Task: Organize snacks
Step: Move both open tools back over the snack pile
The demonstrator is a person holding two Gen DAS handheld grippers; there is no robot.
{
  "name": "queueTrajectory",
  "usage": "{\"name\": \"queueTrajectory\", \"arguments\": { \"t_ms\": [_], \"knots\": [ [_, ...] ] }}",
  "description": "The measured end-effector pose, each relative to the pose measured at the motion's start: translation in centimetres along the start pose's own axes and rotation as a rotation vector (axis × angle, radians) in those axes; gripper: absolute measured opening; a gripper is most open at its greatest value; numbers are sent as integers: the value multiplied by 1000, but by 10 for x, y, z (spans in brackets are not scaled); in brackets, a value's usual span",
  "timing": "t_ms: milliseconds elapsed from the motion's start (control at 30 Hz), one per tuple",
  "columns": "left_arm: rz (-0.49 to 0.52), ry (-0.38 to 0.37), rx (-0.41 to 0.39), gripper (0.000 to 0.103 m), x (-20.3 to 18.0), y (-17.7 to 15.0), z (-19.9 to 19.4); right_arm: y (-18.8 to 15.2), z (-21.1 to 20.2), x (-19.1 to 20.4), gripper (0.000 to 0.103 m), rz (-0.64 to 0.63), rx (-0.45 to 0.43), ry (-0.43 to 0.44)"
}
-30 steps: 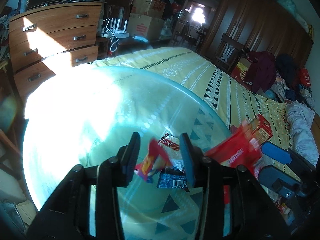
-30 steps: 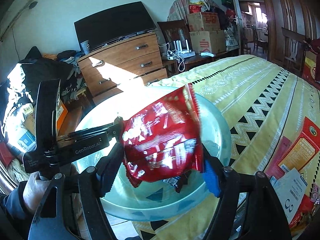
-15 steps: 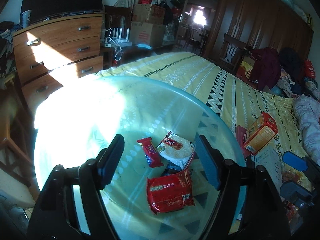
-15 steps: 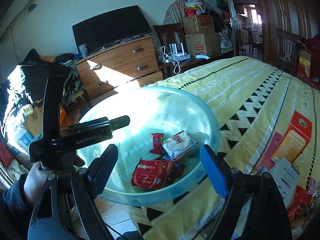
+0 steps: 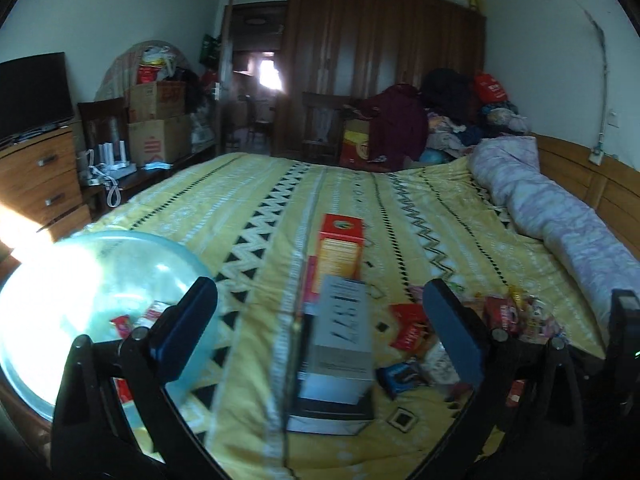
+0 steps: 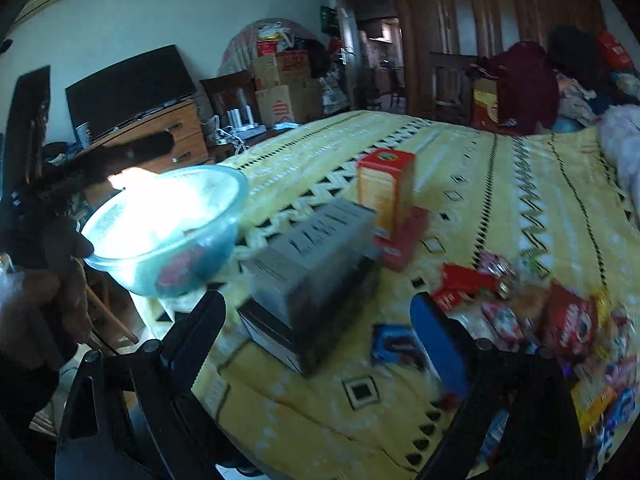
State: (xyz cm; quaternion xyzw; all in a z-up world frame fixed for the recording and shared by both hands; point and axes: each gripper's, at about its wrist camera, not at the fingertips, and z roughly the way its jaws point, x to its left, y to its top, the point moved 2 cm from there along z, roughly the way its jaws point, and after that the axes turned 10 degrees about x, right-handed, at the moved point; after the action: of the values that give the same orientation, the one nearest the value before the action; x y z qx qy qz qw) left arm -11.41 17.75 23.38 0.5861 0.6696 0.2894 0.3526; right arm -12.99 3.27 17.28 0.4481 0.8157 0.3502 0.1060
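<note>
Both grippers are empty and their jaws are opening, with nothing between the pads. The left gripper (image 5: 320, 320) points along the bed (image 5: 440, 216), over the grey box (image 5: 344, 340). The right gripper (image 6: 320, 332) points at the ground between that box and the loose snacks.

The bowl (image 5: 196, 264) sits at the bed's left edge, by the dresser (image 5: 40, 184), and catches hard sunlight. It already holds a few packets (image 5: 120, 322), so it looks to be the place where snacks are gathered. Set at the edge, it is easy to reach from where the person stands.

The remaining snacks (image 6: 568, 320) lie in a scatter at the bed's near right edge. They include red wrappers, a blue packet (image 6: 394, 346) just right of the grey box, and more red and orange packs toward the corner. Blur hides their labels. These are most likely what the wide jaws are meant for, since spread pads suit flat, crinkly packs that must be pinched from the sides.

The grey box rests on a darker one near the middle of the near edge. An orange box (image 6: 384, 192) stands upright behind them on a flat red pack (image 6: 404, 240). Stacked this way, the boxes stand between the bowl and the scatter, so a carried packet would have to pass over or round them.

A hand (image 6: 24, 300) holds the left gripper's handle at the left side of the right view, beside the bowl.
</note>
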Motion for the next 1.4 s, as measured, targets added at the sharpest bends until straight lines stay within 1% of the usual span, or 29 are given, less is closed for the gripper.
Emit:
{"name": "queueTrajectory", "arguments": {
  "t_ms": [33,67,100,133,200,300,400,433,500,533,600,667,700,733,767,833,900,967,1100,1167,1233,1300,1400],
  "knots": [
    [11,-60,27,103,-15,-6,8,-15,-1,-14,95,24,19,-21],
    [26,-111,72,103,-32,-13,19,-32,-1,-30,95,51,41,-42],
    [39,-143,122,103,-46,-22,32,-47,-1,-43,95,73,62,-59],
    [50,-180,190,103,-60,-33,47,-63,0,-56,95,95,86,-74],
    [81,-228,275,103,-82,-57,73,-90,6,-78,95,128,128,-93],
    [130,-171,384,103,-98,-96,113,-114,23,-100,95,164,174,-98],
    [130,-98,446,103,-94,-123,144,-126,37,-119,95,187,178,-102],
    [120,-76,452,102,-92,-128,150,-127,39,-124,95,184,166,-107],
    [103,-60,461,101,-86,-137,163,-124,42,-128,95,142,133,-112],
    [111,-36,453,102,-89,-141,165,-121,44,-127,95,99,115,-126],
    [138,-30,448,102,-100,-150,172,-115,51,-124,97,22,90,-161],
    [150,-16,460,103,-109,-158,182,-113,58,-123,98,-54,42,-204],
    [151,5,474,103,-112,-163,187,-112,64,-124,98,-65,39,-213],
    [149,31,473,103,-114,-165,190,-113,70,-127,101,-62,37,-206],
    [143,46,456,103,-115,-167,190,-114,73,-130,103,-61,17,-188],
    [123,63,440,103,-115,-168,189,-118,75,-127,103,-77,-1,-204],
    [119,79,427,103,-116,-169,189,-120,75,-122,103,-78,16,-202],
    [124,92,416,103,-118,-172,187,-126,68,-121,103,-40,34,-194],
    [119,101,417,103,-119,-172,187,-138,46,-131,103,100,32,-171],
    [112,106,422,103,-118,-169,192,-142,33,-138,103,149,24,-185],
    [100,114,423,103,-118,-168,195,-144,23,-149,103,213,34,-191],
    [92,120,423,103,-118,-166,198,-147,19,-161,103,277,77,-218],
    [82,128,425,103,-118,-165,202,-154,25,-181,103,367,176,-216]
  ]
}}
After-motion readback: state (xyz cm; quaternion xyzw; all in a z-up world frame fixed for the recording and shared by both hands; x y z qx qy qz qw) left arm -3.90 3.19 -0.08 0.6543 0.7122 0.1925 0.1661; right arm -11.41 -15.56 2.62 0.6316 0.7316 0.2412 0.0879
